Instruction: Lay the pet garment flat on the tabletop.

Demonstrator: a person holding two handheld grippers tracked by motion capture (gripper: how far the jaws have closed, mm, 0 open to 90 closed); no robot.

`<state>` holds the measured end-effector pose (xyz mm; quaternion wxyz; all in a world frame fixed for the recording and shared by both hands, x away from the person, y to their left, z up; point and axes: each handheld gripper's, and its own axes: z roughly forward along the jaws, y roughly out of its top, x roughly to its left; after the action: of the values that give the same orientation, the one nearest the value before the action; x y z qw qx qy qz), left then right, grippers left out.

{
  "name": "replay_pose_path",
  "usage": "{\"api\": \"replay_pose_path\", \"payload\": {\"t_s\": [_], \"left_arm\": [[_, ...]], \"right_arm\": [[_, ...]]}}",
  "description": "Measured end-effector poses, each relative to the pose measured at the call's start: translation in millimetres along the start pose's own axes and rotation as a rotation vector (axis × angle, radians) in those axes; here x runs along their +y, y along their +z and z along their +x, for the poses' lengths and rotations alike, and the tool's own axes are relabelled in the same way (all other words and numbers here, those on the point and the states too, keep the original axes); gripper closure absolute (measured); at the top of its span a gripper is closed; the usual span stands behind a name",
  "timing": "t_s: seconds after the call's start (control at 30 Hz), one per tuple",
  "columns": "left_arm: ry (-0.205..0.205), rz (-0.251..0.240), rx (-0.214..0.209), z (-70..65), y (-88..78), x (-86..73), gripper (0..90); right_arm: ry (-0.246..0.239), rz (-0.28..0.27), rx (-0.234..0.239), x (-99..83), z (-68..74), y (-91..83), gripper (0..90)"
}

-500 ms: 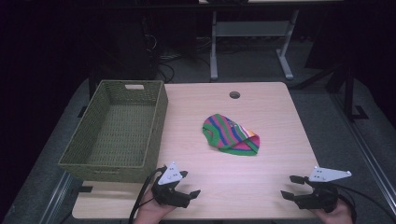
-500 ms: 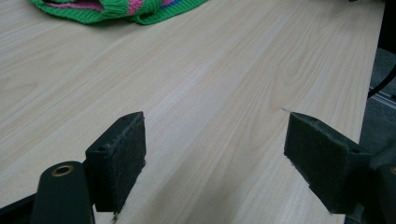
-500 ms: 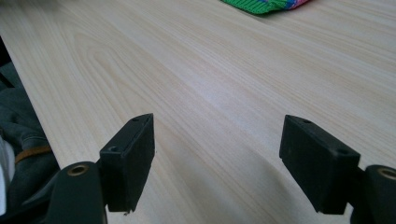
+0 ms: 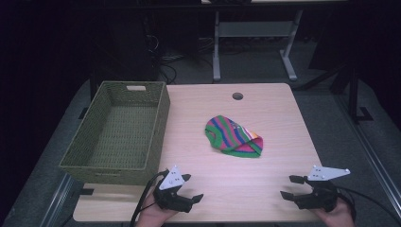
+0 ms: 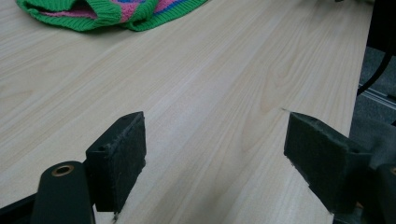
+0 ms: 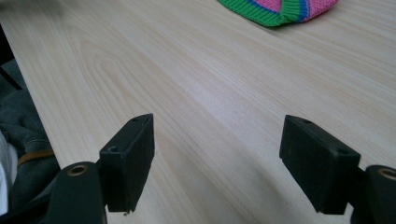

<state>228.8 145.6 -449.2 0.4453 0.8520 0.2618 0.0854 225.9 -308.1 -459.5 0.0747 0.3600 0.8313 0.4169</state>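
Observation:
A striped knit hat in green, pink, blue and orange lies crumpled near the middle of the wooden table. Its green brim shows at the top of the left gripper view and of the right gripper view. My left gripper rests low at the table's near left edge, open, with bare wood between its jaws. My right gripper sits at the near right edge, also open and holding nothing. Both are well short of the hat.
A green woven basket with nothing in it stands along the table's left side, just beyond my left gripper. A round cable hole sits near the far edge. Dark floor and a desk frame lie behind.

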Motion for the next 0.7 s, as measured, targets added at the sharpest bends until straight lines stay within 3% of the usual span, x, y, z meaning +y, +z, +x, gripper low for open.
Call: {"api": "replay_pose_path", "payload": {"t_s": [0.7], "left_arm": [[0.023, -0.005, 0.015, -0.3, 0.4, 1.0, 20.5]], "right_arm": [[-0.047, 0.011, 0.003, 17.7, 3.2, 10.9, 22.3]]}}
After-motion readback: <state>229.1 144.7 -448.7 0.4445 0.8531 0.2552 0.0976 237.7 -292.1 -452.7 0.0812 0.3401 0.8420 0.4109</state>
